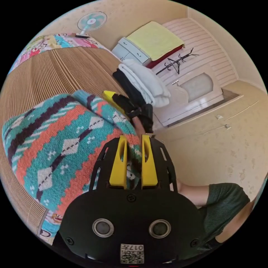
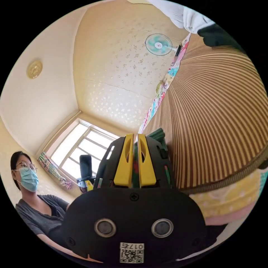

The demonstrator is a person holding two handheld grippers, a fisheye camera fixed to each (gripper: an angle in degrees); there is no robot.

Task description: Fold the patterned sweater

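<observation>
Sweater (image 1: 64, 145), patterned in teal, orange, white and dark bands, lies bunched on a ribbed bamboo mat (image 1: 50, 75). Left gripper (image 1: 133, 139): yellow jaws nearly together, a fold of the knit pinched between them, clenched on the sweater's edge. Just past its fingertips, the other gripper's yellow-and-black jaws (image 1: 122, 104) meet the same edge, a hand (image 1: 138, 124) behind them. Beyond those, a stack of white and black folded clothes (image 1: 142, 83) sits on the mat; a fan (image 1: 90, 23) stands farther off.

Right gripper view: right gripper (image 2: 134, 138), jaws close together, a thin slice of green-and-red knit (image 2: 136, 164) squeezed between them. Mat (image 2: 217, 117) rises beside the fingers. A person in a grey top (image 2: 39, 217) sits near a window (image 2: 81, 148).
</observation>
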